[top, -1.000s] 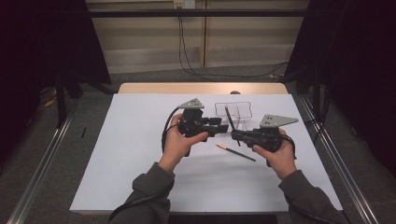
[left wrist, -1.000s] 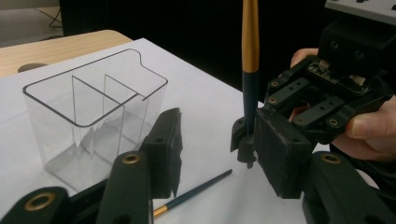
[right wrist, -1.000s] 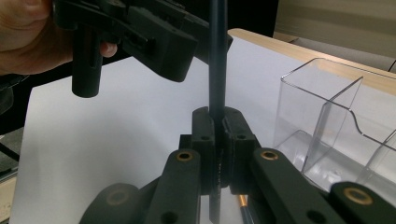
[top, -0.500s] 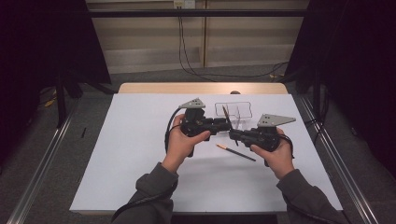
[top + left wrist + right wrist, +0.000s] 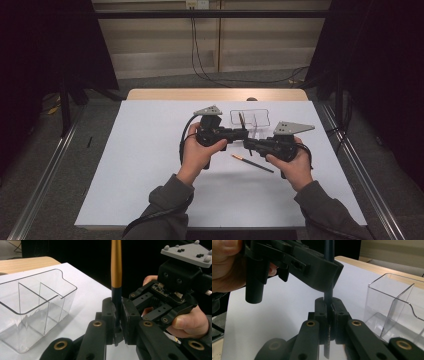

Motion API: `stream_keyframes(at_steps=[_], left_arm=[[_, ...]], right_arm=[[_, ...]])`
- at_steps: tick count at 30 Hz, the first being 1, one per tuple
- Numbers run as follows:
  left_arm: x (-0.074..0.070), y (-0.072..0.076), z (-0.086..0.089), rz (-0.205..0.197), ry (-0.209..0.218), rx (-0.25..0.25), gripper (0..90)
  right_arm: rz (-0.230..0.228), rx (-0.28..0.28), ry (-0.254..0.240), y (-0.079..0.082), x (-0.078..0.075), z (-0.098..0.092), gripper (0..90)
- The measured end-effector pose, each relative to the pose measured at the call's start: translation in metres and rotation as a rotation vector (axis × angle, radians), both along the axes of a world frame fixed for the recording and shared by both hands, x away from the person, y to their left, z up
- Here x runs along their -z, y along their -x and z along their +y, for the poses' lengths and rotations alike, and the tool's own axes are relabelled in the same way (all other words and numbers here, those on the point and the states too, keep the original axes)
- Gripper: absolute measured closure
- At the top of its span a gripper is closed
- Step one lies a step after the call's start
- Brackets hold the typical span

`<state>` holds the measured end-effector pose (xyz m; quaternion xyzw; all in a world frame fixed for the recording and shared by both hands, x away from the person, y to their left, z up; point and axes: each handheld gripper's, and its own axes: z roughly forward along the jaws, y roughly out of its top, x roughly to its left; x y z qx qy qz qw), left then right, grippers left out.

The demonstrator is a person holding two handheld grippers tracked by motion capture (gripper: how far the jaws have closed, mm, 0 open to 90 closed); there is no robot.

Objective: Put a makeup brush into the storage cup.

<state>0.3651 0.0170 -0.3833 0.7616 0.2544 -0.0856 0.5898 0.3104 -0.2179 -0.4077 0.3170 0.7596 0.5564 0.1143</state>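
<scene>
While both my grippers meet over the tabletop (image 5: 150,165), one upright pencil (image 5: 116,267) is shared.
Left gripper (image 5: 117,312) has just been closing its jaws onto it; right gripper (image 5: 329,308) clamps it too.

The left tool (image 5: 117,322) has just been closing and now clamps the dark lower end of an upright brush (image 5: 116,277), its orange handle rising above. Just right of the brush, a hand holds the right tool (image 5: 160,312). Left of the brush, a clear divided box (image 5: 35,312) stands on the white worktop (image 5: 87,290).
</scene>
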Motion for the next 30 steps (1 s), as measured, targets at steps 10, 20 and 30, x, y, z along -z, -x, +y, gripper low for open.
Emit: stream_keyframes(at_steps=[10,20,30], left_arm=[[-0.002,0.002,0.000,-0.038,-0.016,-0.021,83.5],[-0.005,0.001,0.003,-0.049,-0.002,-0.047,83.6],[-0.006,-0.004,0.015,-0.068,-0.022,-0.094,83.5]], right_arm=[[0.026,0.002,-0.043,-0.001,0.002,0.005,83.9],[0.023,0.009,-0.039,-0.001,0.002,0.007,80.9],[0.012,0.054,-0.027,-0.002,0.001,-0.001,62.6]])
